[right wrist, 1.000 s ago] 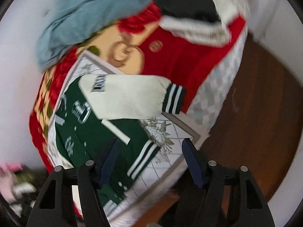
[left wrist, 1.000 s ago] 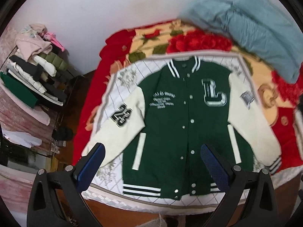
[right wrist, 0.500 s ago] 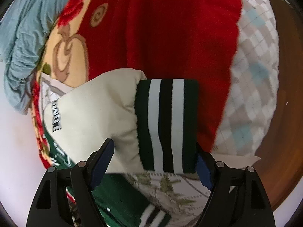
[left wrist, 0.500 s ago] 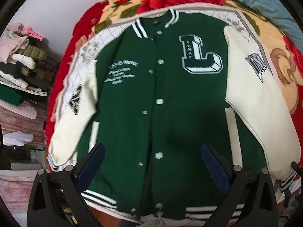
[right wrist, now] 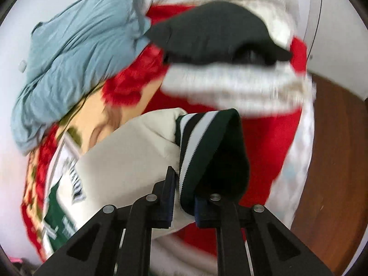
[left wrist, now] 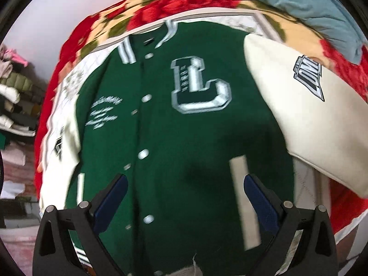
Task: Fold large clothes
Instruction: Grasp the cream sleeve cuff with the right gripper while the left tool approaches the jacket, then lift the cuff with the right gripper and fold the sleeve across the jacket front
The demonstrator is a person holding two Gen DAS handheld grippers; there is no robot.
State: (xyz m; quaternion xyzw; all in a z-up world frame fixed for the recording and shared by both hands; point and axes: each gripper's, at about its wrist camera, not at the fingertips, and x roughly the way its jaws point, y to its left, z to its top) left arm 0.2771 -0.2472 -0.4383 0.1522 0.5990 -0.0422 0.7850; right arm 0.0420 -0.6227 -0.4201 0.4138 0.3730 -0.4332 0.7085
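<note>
A green varsity jacket [left wrist: 184, 138] with cream sleeves and a white "L" patch lies face up, buttoned, on the bed. My left gripper [left wrist: 184, 197] is open and empty, low over the jacket's lower front. My right gripper [right wrist: 184, 197] is shut on the striped green, black and white sleeve cuff [right wrist: 202, 142] and holds it lifted off the bed. The cream sleeve [right wrist: 128, 161] trails from the cuff down to the jacket body. The same sleeve shows raised at the right of the left wrist view [left wrist: 310, 115].
A red floral blanket [left wrist: 184, 2] covers the bed under a white quilted mat [left wrist: 69, 85]. A blue-grey duvet [right wrist: 76, 53] and folded black and white clothes [right wrist: 218, 46] lie at the bed's far end. Stacked clothes [left wrist: 13, 92] stand at left. Wooden floor [right wrist: 333, 161] lies beside the bed.
My right gripper closed on the sleeve cuff and lifted it off the bed. My left gripper moved lower and closer over the jacket's front, still open.
</note>
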